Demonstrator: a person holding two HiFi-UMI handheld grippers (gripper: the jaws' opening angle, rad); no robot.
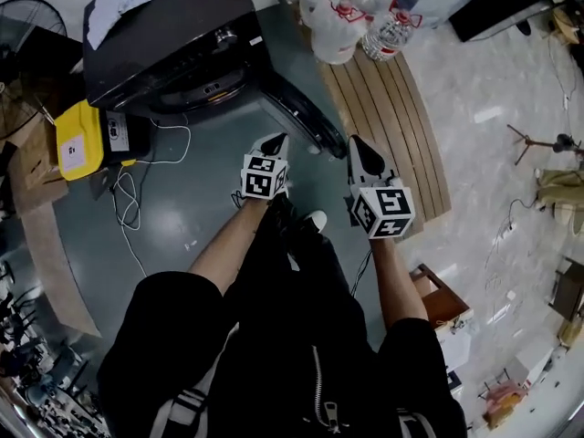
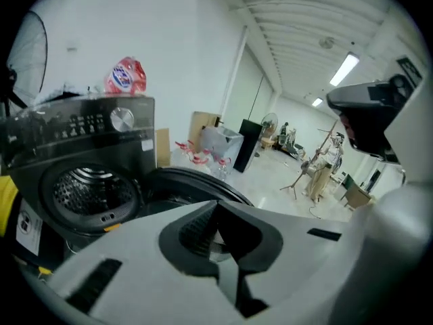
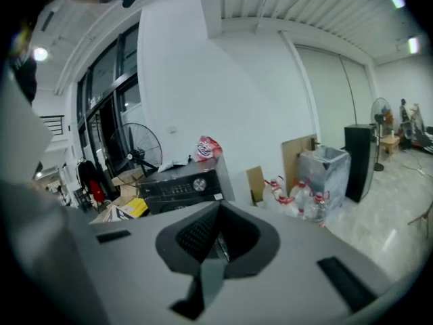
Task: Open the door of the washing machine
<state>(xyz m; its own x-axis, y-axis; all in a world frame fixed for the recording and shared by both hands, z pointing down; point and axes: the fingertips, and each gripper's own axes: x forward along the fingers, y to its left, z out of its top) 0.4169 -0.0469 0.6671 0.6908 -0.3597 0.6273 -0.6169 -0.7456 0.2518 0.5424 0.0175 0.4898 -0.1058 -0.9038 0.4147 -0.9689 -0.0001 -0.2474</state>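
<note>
A large hall with a grey floor point(image 1: 201, 217) and a strip of wooden boards point(image 1: 392, 108) is seen from above, with water bottles point(image 1: 342, 16) grouped at the far end of the boards. The washing machine point(image 1: 164, 35) stands at the upper left of the head view, beside a yellow box point(image 1: 78, 140). Its door point(image 1: 297, 112) is swung wide, hanging out over the floor to the right of the machine. In the left gripper view the bare drum point(image 2: 88, 191) is exposed.

The left claw point(image 1: 276, 142) and the right claw point(image 1: 362, 149) are held side by side above the person's legs, near the door's edge but apart from it. In each gripper view the jaws are seen pressed together with nothing between them.

The opening step is judged to be complete, since the door is open and nothing is gripped. No further pull seems to be called for. If a wider swing were wanted, the door's rim would have to be pushed outward, with care that the hinge is not forced.
</note>
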